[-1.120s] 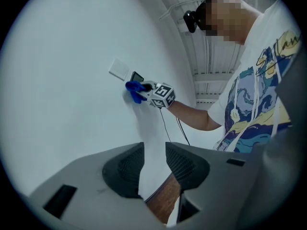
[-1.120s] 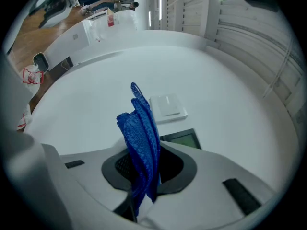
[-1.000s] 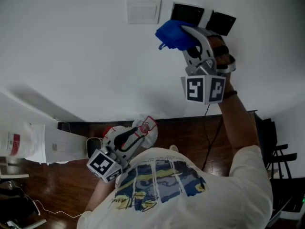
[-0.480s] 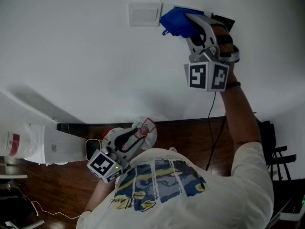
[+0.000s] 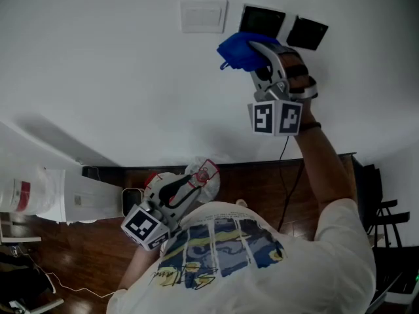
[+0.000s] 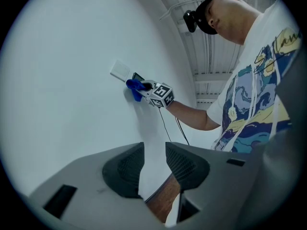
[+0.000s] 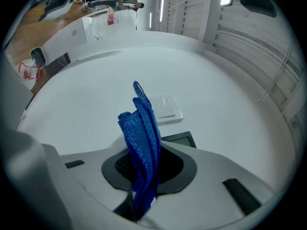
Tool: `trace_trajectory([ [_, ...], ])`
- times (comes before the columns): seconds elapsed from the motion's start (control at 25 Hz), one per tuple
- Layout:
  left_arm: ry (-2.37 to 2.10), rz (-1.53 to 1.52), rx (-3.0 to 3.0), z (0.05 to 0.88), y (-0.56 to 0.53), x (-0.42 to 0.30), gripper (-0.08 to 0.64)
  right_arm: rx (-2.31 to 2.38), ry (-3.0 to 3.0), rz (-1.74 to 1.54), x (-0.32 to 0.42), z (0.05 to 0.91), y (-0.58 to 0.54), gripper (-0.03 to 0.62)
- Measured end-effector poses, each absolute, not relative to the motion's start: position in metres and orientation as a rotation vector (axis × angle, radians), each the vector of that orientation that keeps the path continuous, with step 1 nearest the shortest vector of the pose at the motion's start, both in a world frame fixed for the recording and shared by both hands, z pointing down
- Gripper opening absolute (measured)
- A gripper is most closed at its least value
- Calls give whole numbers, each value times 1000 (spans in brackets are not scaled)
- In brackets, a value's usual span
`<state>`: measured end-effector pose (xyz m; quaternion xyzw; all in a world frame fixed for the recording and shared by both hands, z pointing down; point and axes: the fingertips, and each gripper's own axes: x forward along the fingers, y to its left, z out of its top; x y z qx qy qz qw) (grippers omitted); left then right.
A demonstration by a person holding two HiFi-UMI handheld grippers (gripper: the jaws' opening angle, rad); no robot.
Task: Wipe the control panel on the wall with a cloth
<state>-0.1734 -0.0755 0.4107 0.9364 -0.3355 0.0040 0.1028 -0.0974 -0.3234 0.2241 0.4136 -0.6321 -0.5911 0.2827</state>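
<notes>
The cloth [image 5: 241,50] is coming down off the panel [image 5: 261,19]. Half a second ago it covered that dark screen; now the screen is clear and the cloth sits just below its lower left corner. The right gripper [image 5: 257,56] is clamped on the cloth, which stands up in a blue fold from between the jaws. From here I can't tell whether it touches the wall [image 5: 98,64].

There is plenty of bare wall to the left and below. A white switch plate [image 5: 203,15] sits just left of the panel and a second dark screen [image 5: 306,33] just right of it, both apart from the cloth. A cable [image 5: 284,154] drops down the wall behind the raised arm, which hides its top end.

The left gripper [image 6: 153,169] hangs low by the person's waist, jaws apart, only wall and floor [image 5: 85,254] showing between them.

Down on the floor, a white bag [image 5: 205,174] with red print lies just past the left gripper, partly hidden by it, its contents unseen. Another white sack [image 5: 26,195] is cut off by the left edge and hard to read. A black chair [image 5: 382,213] is clipped at the right edge.
</notes>
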Motion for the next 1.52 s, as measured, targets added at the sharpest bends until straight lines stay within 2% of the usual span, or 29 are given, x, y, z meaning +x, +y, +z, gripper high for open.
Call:
trace_trajectory([
  [0.24, -1006, -8, 2750, 408, -72, -178, 115, 1074, -1713, -1509, -97, 258, -333, 89],
  [0.4, -1008, 44, 2748, 417, -66, -187, 115, 1078, -1716, -1501, -97, 261, -337, 89],
  [0.68, -1010, -36, 2737, 403, -55, -191, 115, 1111, -1737, -1488, -91, 257, -330, 89],
  [1.16, -1038, -68, 2738, 408, -49, -196, 115, 1121, -2032, -1273, -92, 270, -237, 89],
  [1.32, -1076, -61, 2766, 397, -42, -176, 115, 1141, -2169, -1174, -71, 274, -198, 89],
  [1.52, -1165, -73, 2766, 379, -23, -131, 115, 1155, -2340, -1012, -5, 282, -144, 89],
])
